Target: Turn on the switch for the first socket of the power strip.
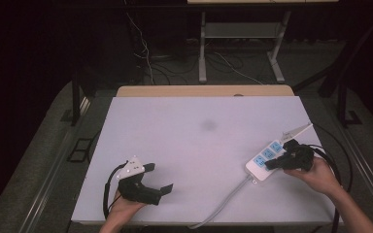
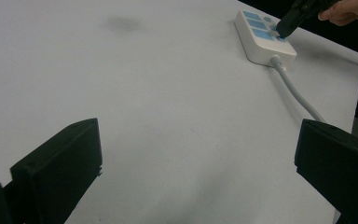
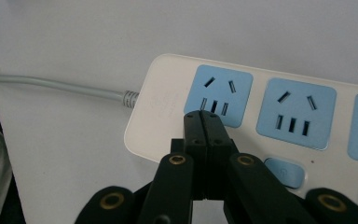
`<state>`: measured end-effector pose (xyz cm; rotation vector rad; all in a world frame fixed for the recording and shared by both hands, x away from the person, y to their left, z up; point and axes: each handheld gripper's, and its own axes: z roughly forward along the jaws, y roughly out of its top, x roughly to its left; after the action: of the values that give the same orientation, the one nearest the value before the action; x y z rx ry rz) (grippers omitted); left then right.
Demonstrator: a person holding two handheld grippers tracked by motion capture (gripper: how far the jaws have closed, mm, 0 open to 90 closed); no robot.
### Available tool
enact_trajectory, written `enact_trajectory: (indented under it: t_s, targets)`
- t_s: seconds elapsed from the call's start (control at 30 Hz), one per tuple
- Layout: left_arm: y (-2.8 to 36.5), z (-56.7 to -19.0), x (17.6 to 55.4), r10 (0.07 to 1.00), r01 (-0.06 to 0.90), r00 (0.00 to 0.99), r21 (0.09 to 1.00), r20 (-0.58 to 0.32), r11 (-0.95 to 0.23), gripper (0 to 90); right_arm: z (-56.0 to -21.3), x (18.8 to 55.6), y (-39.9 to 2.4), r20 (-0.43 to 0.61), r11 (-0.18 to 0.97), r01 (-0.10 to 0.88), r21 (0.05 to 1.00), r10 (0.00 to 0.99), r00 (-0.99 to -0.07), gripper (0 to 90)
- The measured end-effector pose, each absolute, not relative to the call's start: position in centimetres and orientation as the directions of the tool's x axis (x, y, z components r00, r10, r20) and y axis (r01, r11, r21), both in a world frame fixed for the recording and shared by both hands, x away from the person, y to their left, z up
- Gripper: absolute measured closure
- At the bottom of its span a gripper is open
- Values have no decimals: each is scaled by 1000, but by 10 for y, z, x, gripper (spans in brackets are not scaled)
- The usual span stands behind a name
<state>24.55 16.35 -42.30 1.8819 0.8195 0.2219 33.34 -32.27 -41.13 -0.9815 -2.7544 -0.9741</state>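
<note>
A white power strip (image 1: 263,160) with blue sockets lies at the table's right side, its grey cable (image 1: 223,200) running toward the front edge. My right gripper (image 1: 271,165) is shut with nothing between its jaws; its tip (image 3: 203,116) hovers over the strip (image 3: 168,102) just by the first socket (image 3: 219,93) and a blue switch button (image 3: 284,171). My left gripper (image 1: 159,178) rests at the front left of the table, open and holding nothing. In the left gripper view the strip (image 2: 261,39) lies far off, with the right gripper (image 2: 289,24) over it.
The white tabletop (image 1: 199,145) has a faint grey smudge (image 1: 208,125) near its middle. A wooden edge (image 1: 204,91) runs along the back. Beyond the table stand a metal frame's legs (image 1: 202,53) and loose floor cables (image 1: 145,53).
</note>
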Motion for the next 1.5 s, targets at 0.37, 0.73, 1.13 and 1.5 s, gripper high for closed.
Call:
enact_trajectory:
  t_s: [0.37, 0.73, 1.13, 1.5]
  targets:
    - [162, -423, 245, 624, 438, 755, 865, -204, -246, 0, -413, 331, -322, 230, 610, 568, 552, 544, -807, 900]
    - [164, -423, 245, 624, 439, 754, 865, -207, -244, 0, -414, 332, -314, 228, 625, 551, 553, 522, -822, 900]
    - [164, -423, 244, 622, 435, 757, 866, -202, -247, 0, -427, 323, -331, 269, 521, 555, 649, 525, -807, 900]
    - [164, -423, 245, 621, 437, 756, 865, -207, -245, 0, -427, 322, -331, 279, 503, 568, 651, 537, -796, 900]
